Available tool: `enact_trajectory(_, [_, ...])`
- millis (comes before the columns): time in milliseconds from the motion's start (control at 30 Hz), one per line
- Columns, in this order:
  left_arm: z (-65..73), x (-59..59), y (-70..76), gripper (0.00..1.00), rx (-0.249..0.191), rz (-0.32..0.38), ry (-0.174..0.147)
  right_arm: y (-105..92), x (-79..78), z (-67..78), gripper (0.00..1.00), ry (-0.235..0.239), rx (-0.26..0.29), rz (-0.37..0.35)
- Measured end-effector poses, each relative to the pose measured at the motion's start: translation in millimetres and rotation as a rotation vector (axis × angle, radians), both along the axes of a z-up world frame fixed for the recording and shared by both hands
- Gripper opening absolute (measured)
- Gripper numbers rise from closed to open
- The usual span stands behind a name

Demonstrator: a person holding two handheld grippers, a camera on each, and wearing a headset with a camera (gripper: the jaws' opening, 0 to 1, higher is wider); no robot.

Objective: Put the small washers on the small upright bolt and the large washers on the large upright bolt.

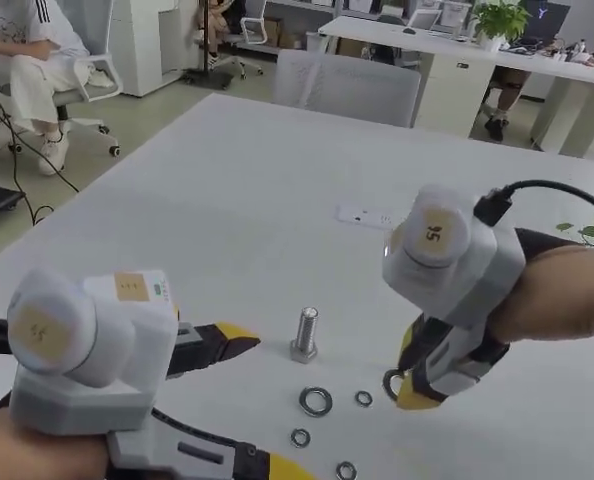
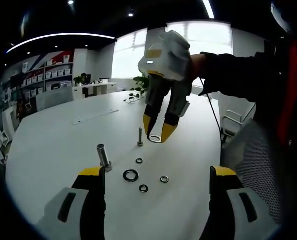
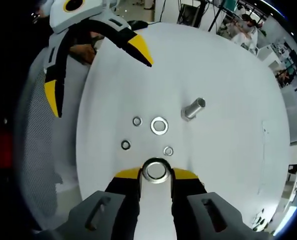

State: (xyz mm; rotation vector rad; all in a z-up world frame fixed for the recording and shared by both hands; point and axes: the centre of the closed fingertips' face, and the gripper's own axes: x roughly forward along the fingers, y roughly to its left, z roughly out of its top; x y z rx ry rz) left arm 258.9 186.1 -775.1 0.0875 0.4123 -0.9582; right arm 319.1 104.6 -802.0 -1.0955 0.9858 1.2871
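Right gripper (image 2: 157, 133): raised above the surface (image 2: 63, 145) with its jaws pointing down. The yellow tips pinch large washer A (image 3: 156, 170) by its rim, and the hole is open to the right gripper view. In the left gripper view the washer hangs just beside the top of the small upright bolt (image 2: 140, 136). Cannot tell whether the two touch. The washer is not threaded on either bolt.

Left gripper (image 1: 257, 400): low at the near edge of the surface. Its jaws are spread wide and hold nothing. In the left gripper view the loose washers lie ahead of the two tips.

Large upright bolt (image 1: 305, 335): stands head down on the surface, near the middle of the work area. Its shank is bare.

Loose on the surface, all lying flat:
- Large washer B (image 1: 315, 401) lies near the foot of the large upright bolt, on the near side.
- Small washer 1 (image 1: 363, 398) lies just beside large washer B, towards the right gripper.
- Small washer 2 (image 1: 300, 437) lies nearer the person than large washer B.
- Small washer 3 (image 1: 346, 469) is the nearest of all to the person.
- None of the four touches another.

The small upright bolt stands beyond the loose washers, well apart from the large upright bolt. No washer is on it.
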Motion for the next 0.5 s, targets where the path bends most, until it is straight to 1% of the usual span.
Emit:
enact_trajectory(300, [1.9, -1.2, -1.0, 0.86, -0.005, -0.004, -0.004, 9.2, 10.6, 20.6, 0.23, -0.031, 0.001, 0.025])
enact_trajectory(500, [2.5, -1.2, -1.1, 0.86, -0.005, -0.005, -0.006, 19.9, 18.5, 35.3, 0.23, -0.053, -0.001, 0.054])
